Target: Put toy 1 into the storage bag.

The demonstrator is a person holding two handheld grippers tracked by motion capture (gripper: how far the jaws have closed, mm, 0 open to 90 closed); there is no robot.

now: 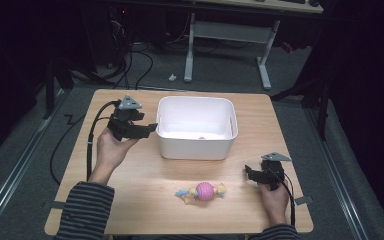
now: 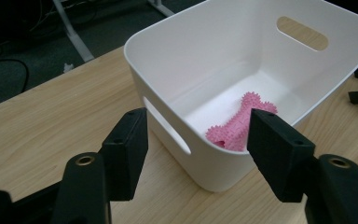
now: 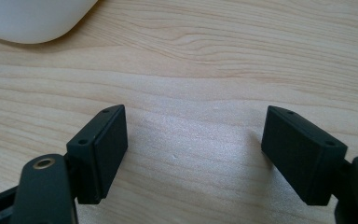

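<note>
While left tongs (image 1: 152,127) gape beside white bin (image 1: 196,147), right tongs (image 1: 248,172) low, level

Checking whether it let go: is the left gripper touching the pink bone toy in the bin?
Apart. The left gripper view shows the toy lying on the bin floor, beyond the open fingers.

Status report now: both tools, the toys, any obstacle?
Left tool open, empty, beside white bin. Right tool open, empty. Pink bone toy in bin; ball toy on table, nothing blocking.

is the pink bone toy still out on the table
No, the pink bone toy lies on the floor of the white bin, past the open left gripper.
</note>
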